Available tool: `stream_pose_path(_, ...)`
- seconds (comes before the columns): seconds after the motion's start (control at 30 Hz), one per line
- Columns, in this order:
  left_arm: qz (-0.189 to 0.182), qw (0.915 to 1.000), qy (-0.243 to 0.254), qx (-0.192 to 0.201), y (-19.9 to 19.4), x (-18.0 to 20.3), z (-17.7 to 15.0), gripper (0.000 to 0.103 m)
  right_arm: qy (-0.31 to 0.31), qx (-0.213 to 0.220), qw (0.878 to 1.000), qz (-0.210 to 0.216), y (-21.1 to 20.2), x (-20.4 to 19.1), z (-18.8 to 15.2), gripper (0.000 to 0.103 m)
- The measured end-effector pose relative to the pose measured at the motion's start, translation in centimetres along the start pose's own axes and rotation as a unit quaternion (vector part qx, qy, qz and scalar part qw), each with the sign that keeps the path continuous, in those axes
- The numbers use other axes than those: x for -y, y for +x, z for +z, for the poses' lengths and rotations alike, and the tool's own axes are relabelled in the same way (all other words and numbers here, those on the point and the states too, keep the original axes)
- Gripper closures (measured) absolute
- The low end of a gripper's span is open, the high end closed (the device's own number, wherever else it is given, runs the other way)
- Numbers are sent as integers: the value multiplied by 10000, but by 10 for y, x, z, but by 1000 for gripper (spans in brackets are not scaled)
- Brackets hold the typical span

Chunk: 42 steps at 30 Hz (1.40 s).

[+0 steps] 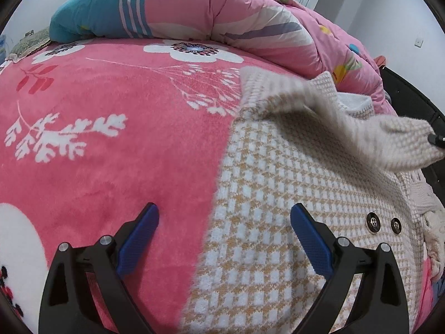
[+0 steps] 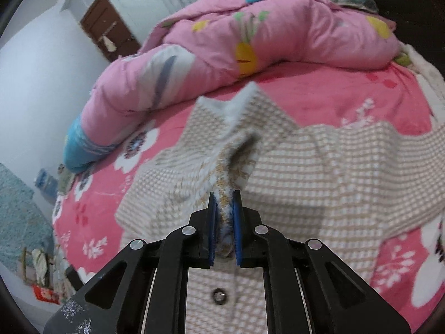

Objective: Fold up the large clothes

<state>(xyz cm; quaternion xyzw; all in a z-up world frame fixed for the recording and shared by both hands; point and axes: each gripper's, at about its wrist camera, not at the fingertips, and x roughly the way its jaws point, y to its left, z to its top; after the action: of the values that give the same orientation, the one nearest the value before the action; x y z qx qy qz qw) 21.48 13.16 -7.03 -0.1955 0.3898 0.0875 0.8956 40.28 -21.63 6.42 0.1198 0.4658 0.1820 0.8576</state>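
A white-and-tan checked knit cardigan [image 1: 278, 194] with metal snap buttons [image 1: 372, 222] lies flat on a pink flowered blanket [image 1: 111, 144]. My left gripper [image 1: 224, 217] hovers open over the cardigan's left edge, nothing between its blue pads. In the right wrist view my right gripper [image 2: 224, 203] is shut on a bunched sleeve [image 2: 230, 150] of the cardigan [image 2: 333, 172], lifted off the garment. That raised sleeve [image 1: 347, 117] stretches across the right of the left wrist view, where a tip of the right gripper [image 1: 435, 139] shows at the edge.
A rolled pink quilt [image 1: 222, 11] with a blue end [image 1: 91, 14] lies along the far side of the bed. In the right wrist view the quilt [image 2: 250, 41] borders the cardigan's far side; a brown door [image 2: 108, 25] and floor clutter [image 2: 41, 272] are at left.
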Motion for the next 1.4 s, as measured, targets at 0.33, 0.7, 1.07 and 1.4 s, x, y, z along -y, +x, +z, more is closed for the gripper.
stream_pose_path(0.33, -11, 10000, 2, 3, 0, -1, 0, 9, 249, -533, 9969, -528, 44, 48, 1, 75)
stream_pose_path(0.7, 57, 10000, 48, -14, 1, 1, 0, 9, 551, -608, 9956, -453, 41, 82, -4, 51)
stream_pose_path(1.07, 54, 10000, 48, -12, 0, 1, 0, 9, -479, -856, 9866, -1304, 72, 45, -21, 101)
stream_pose_path(1.4, 42, 10000, 40, -4, 0, 1, 0, 9, -891, -683, 9709, -2113, 93, 40, -28, 101)
